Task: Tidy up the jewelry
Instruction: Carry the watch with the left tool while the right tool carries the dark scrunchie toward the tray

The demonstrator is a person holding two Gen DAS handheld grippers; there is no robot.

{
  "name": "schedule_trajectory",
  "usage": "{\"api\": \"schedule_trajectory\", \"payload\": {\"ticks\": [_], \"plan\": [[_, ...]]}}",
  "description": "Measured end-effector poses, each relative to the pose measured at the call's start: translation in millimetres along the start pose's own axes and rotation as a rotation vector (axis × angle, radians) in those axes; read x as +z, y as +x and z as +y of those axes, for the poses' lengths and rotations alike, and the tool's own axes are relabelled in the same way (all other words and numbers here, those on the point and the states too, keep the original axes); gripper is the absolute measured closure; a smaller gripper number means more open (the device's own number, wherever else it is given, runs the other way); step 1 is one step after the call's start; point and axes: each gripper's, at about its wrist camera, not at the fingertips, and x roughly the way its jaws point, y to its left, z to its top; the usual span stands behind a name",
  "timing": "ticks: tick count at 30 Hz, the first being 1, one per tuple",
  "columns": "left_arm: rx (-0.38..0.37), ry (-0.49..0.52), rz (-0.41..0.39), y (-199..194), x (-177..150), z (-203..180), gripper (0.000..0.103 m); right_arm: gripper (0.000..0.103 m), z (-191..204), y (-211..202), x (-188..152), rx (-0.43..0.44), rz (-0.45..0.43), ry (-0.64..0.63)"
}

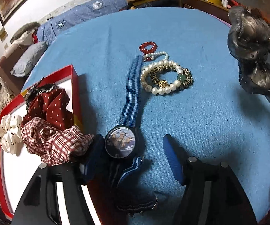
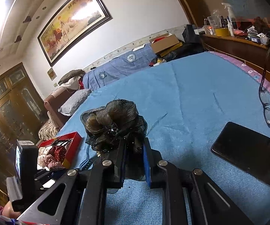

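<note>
Two jaws | left: spread around watch [image 1: 119, 145] | right: pinching hairpiece [image 2: 114, 125]

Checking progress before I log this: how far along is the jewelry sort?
Done: three scrunchies sit in the red box. In hand: right gripper is shut on the black hair bun; left gripper stands open over the watch. Left on the blanket: watch, pearl bracelet, red beads.
</note>
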Motion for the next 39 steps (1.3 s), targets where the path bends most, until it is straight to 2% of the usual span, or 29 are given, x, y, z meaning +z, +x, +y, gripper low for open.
{"api": "schedule_trajectory", "payload": {"ticks": [1,3,4,6,10,11,13,14,15,17,18,23,25,30,39], "plan": [[-0.002,-0.010,-0.013,-1.7,-2.2,-0.6,0.049,0.085,-0.5,-0.1,0.2,0.001,-0.001,0.003],[-0.040,-0.024,-0.031,-7.4,-8.1,-3.9,0.050,0.085,-2.3,-0.4,0.8,0.004,-0.002,0.009],[-0.099,-0.032,-0.036,-12.6,-12.1,-6.6,0.053,0.085,-2.7,-0.5,0.9,0.005,-0.002,0.011],[-0.149,-0.020,-0.040,-19.7,-16.4,-12.9,0.061,0.085,-2.9,0.0,1.0,0.007,-0.003,0.014],[-0.141,-0.031,-0.011,-10.4,-19.4,-11.0,0.060,0.085,-3.3,-0.1,1.0,0.006,-0.003,0.013],[-0.125,-0.021,-0.019,-11.1,-19.9,-11.6,0.056,0.085,-3.3,-0.1,1.1,0.006,-0.003,0.013],[-0.083,-0.003,-0.018,-10.3,-22.2,-14.8,0.033,0.085,-3.3,0.4,1.0,0.004,-0.003,0.013],[-0.084,-0.003,-0.018,-8.7,-22.8,-12.8,0.031,0.085,-3.8,0.9,0.7,0.004,0.000,0.013],[-0.094,-0.004,-0.022,-7.9,-23.1,-12.6,0.032,0.085,-3.6,1.5,0.5,0.005,0.002,0.013],[-0.136,-0.021,-0.037,-7.6,-23.1,-10.1,0.049,0.085,-4.1,1.7,-0.1,0.005,0.004,0.011],[-0.136,-0.024,-0.048,-9.1,-23.4,-11.0,0.062,0.085,-4.2,1.6,-0.1,0.004,0.004,0.011],[-0.107,-0.044,-0.102,-12.7,-26.2,-19.2,0.063,0.085,-2.2,2.9,-1.5,-0.003,0.007,0.002],[-0.126,-0.088,-0.135,-17.4,-24.2,-13.9,0.063,0.085,-0.6,3.2,-1.4,-0.006,0.006,-0.006],[-0.084,-0.141,-0.243,-39.6,-24.7,-7.2,0.063,0.085,8.5,4.0,-3.5,-0.010,0.004,-0.047],[-0.030,-0.150,-0.291,-53.0,-27.1,-3.0,0.063,0.085,32.2,3.8,-13.7,0.015,-0.002,-0.155]]}}
